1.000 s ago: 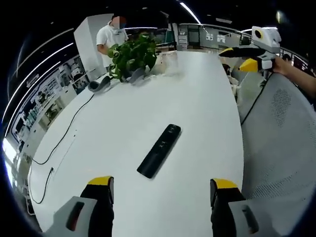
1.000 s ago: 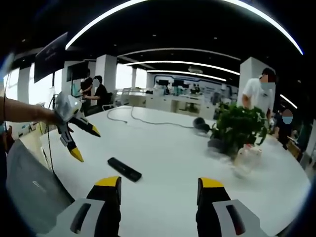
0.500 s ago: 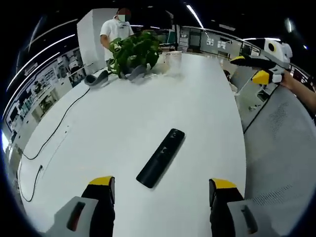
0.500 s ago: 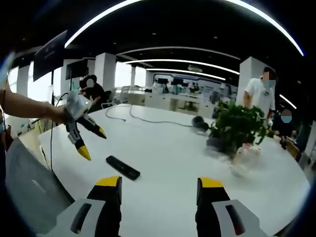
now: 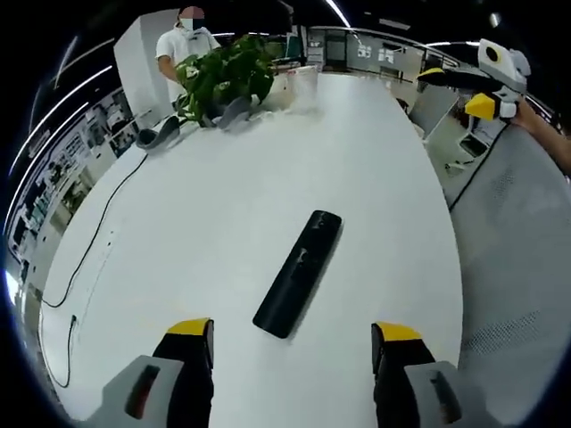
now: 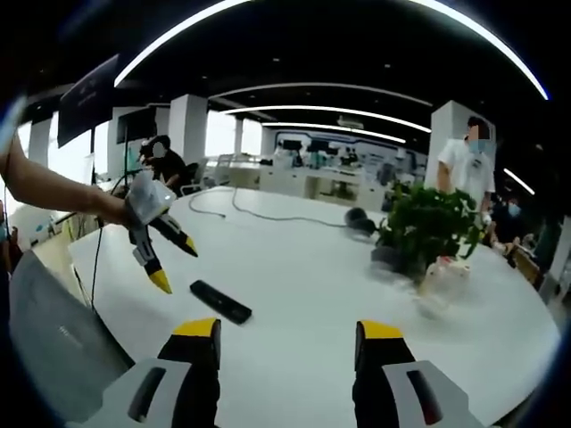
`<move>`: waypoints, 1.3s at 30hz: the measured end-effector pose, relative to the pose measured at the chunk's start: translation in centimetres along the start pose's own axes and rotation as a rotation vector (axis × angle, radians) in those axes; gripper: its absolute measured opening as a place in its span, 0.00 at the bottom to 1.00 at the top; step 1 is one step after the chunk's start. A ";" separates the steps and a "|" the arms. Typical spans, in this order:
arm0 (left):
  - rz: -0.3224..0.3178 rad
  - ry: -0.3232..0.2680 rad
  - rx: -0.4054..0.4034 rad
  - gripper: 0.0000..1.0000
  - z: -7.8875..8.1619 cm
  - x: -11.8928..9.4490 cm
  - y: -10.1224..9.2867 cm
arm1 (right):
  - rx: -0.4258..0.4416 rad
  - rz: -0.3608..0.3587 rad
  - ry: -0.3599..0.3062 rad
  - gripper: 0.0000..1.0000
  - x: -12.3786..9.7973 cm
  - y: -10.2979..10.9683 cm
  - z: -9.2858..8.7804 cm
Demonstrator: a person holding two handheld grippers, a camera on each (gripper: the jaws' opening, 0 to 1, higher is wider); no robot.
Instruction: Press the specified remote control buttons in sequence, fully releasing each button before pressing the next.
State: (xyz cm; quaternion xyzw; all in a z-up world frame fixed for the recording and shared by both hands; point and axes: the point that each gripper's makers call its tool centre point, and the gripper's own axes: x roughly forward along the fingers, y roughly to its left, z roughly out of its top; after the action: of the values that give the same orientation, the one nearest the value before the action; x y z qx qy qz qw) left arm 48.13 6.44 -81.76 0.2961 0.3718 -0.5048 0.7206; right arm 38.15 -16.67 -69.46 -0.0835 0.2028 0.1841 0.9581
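A long black remote control (image 5: pixel 299 272) lies flat on the white table (image 5: pixel 223 205), just ahead of my left gripper (image 5: pixel 294 343). That gripper's jaws stand open, wide apart, with nothing between them. In the right gripper view the same remote (image 6: pixel 220 301) lies left of centre, and the left gripper (image 6: pixel 176 266) hovers open just above and left of it, held by a hand. My right gripper (image 6: pixel 287 343) is open and empty, held well back from the remote. It shows open in the air at the top right as the right gripper (image 5: pixel 451 89) in the left gripper view.
A potted green plant (image 5: pixel 223 76) (image 6: pixel 428 227) and a clear plastic bag (image 6: pixel 442 281) stand at the table's far end. A black cable (image 5: pixel 98 241) runs along one side. A grey mesh chair (image 5: pixel 517 267) sits at the table edge. A person (image 6: pixel 468 169) stands beyond the plant.
My left gripper has moved in toward the remote, which now sits larger and closer between its jaws. In the right gripper view it has drifted right, nearer the remote. Both grippers stay open.
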 end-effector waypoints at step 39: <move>-0.052 0.085 0.074 0.71 0.4 4.4 1.1 | 0.009 -0.026 -0.009 0.52 0.0 -0.7 0.1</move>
State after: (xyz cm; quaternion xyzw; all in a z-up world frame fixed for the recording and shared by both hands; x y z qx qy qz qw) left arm 50.25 4.22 -85.18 0.3338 0.3906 -0.5236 0.6796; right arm 38.45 -17.25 -69.33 -0.0809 0.1984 0.1709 0.9617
